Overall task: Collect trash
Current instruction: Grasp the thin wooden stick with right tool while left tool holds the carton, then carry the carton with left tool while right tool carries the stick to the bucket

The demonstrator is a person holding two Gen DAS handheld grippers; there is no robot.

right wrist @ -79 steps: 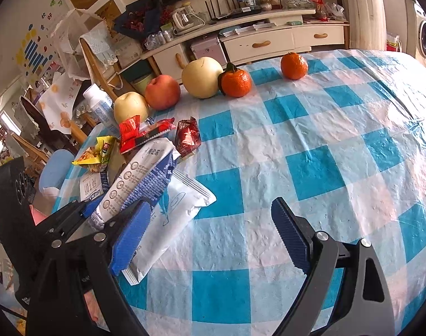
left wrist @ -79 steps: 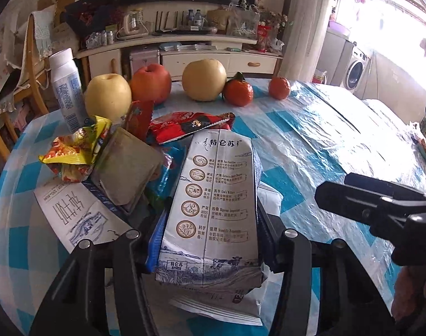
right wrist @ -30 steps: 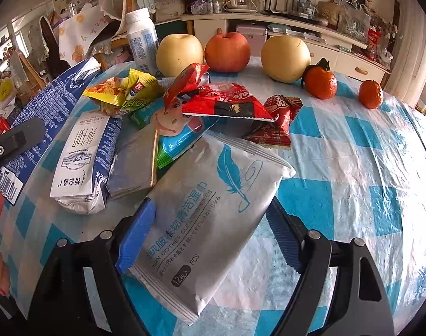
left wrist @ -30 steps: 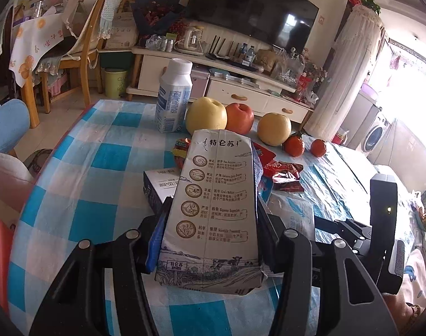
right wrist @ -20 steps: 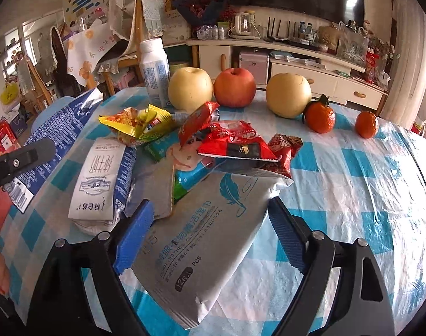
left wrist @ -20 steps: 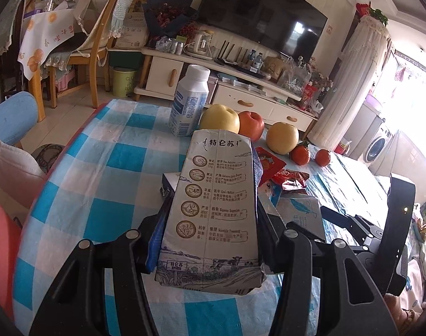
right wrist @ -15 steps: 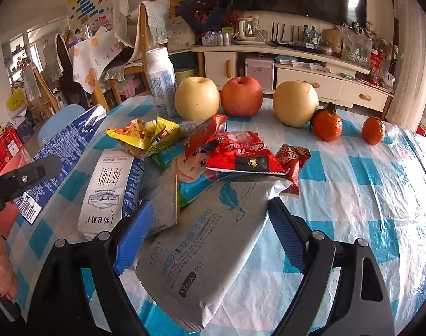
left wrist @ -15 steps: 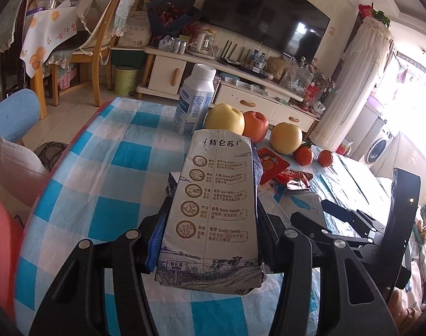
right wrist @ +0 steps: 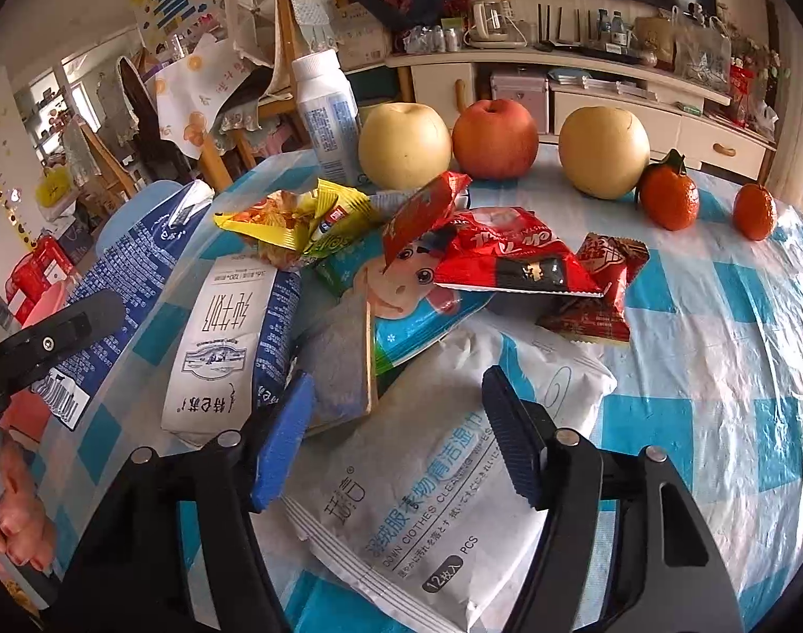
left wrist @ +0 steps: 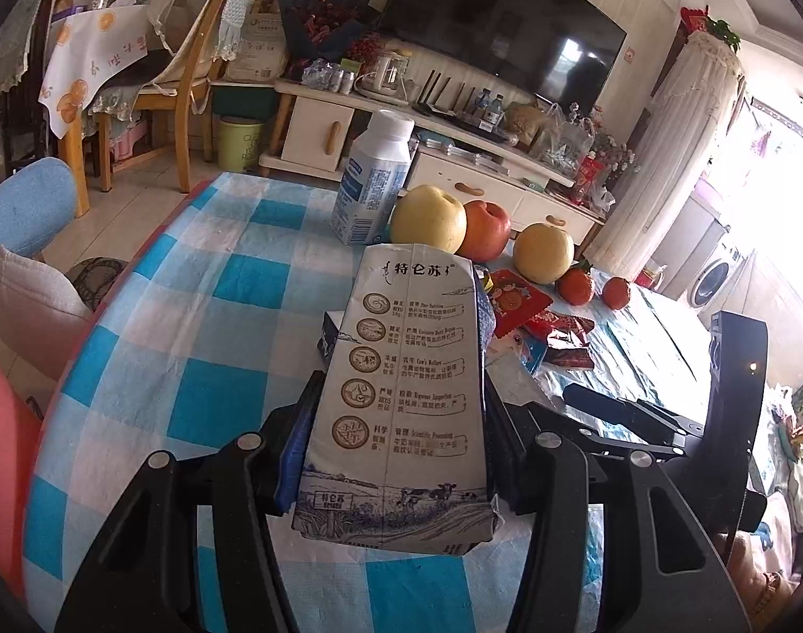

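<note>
"DOWN CLOTHES CLEANING" and "PCS" are printed on the white wipes pack (right wrist: 433, 480); "特仑苏" is printed on the milk carton (left wrist: 401, 395).

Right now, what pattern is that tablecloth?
Blue and white checks on the tablecloth, clearest in the right wrist view.

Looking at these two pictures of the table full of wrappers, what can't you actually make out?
- Left wrist view: the milk carton in the left gripper blocks most of the trash pile behind it.
- Right wrist view: whether the right gripper pads touch the wipes pack; its near end is cut off by the gripper.
- No bin for the trash shows.
</note>
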